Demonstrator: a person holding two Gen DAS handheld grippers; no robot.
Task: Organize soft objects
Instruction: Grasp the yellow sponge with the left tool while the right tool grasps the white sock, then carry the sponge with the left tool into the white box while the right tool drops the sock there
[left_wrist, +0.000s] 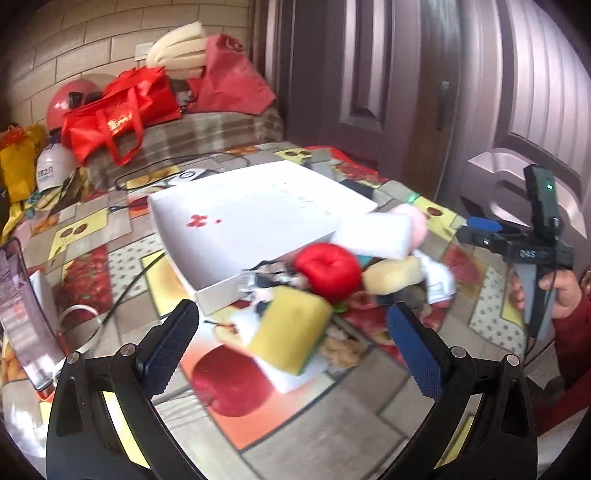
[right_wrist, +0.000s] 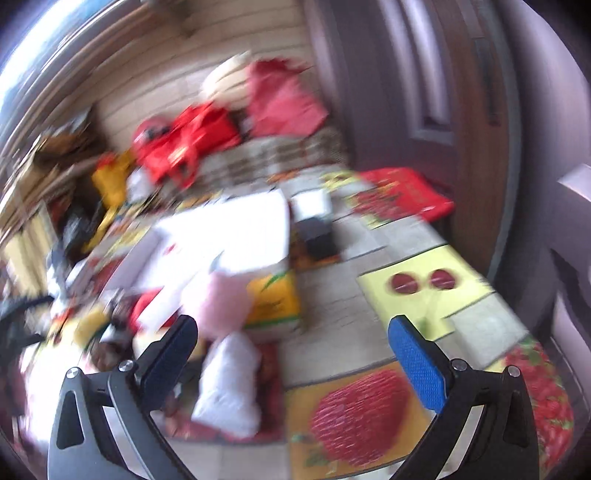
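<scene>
A shallow white box (left_wrist: 236, 218) lies open on the patterned tablecloth. By its near right corner sits a pile of soft things: a yellow sponge (left_wrist: 291, 328), a red plush apple (left_wrist: 328, 271), a white foam block (left_wrist: 373, 236), a pink plush (left_wrist: 417, 221) and a pale yellow sponge (left_wrist: 391, 275). My left gripper (left_wrist: 291, 343) is open, the yellow sponge lying between its fingers, untouched. My right gripper (right_wrist: 291, 354) is open and empty above the table; its view is blurred, showing the pink plush (right_wrist: 218, 306), a white soft item (right_wrist: 229, 384) and the box (right_wrist: 229, 232).
The right gripper's body and the hand holding it (left_wrist: 543, 266) are at the right. A tablet (left_wrist: 26, 317) and cables (left_wrist: 140, 277) lie left. Red bags (left_wrist: 118, 107) and a helmet (left_wrist: 70, 99) sit on a bench behind. A dark door (left_wrist: 406, 74) stands beyond.
</scene>
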